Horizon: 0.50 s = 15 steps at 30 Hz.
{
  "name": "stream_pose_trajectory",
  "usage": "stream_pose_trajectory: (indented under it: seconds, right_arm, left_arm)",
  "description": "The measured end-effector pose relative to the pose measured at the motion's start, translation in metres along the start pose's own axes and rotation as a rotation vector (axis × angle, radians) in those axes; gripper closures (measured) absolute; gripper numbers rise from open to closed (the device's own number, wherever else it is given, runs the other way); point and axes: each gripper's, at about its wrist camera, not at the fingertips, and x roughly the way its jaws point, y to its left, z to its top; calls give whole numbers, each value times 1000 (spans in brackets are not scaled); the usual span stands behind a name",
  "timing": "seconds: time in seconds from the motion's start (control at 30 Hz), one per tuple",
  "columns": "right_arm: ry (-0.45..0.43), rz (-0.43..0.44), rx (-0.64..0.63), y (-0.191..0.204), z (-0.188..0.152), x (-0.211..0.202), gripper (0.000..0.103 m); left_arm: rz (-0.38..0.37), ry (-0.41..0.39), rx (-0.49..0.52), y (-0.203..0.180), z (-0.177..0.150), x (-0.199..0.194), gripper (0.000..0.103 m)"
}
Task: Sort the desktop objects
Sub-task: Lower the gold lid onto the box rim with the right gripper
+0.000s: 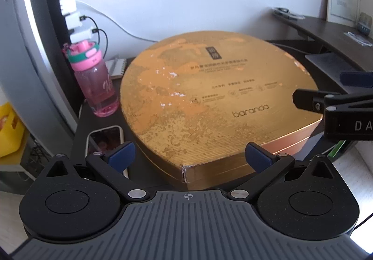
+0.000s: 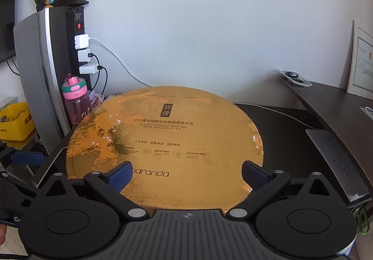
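A large gold teardrop-shaped gift box (image 1: 209, 96) marked "baranda" lies on the dark desk (image 2: 291, 138). My left gripper (image 1: 191, 155) is open, its blue pads on either side of the box's pointed near corner; I cannot tell whether they touch it. My right gripper (image 2: 186, 175) is open wide, with both fingers over the near part of the gold box (image 2: 167, 143) lid. In the left wrist view the right gripper (image 1: 321, 88) reaches in over the box's right edge. A blue pad (image 2: 28, 158) of the left gripper shows at the far left of the right wrist view.
A pink water bottle (image 1: 98, 82) stands left of the box, with a phone (image 1: 105, 141) lying in front of it and a spiral notebook (image 1: 116, 66) behind. A power strip with white chargers (image 2: 82, 50) hangs at the left. A raised dark shelf (image 2: 338, 106) runs along the right.
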Motion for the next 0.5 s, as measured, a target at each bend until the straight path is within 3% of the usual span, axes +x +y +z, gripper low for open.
stream_pose_trajectory:
  seconds: [0.1, 0.5]
  right_arm:
    - [-12, 26, 44, -5, 1, -13, 1]
    - [-49, -17, 64, -11, -5, -38, 1]
  left_arm:
    - [3, -8, 6, -4, -1, -7, 0]
    - [-13, -8, 15, -15, -8, -16, 0]
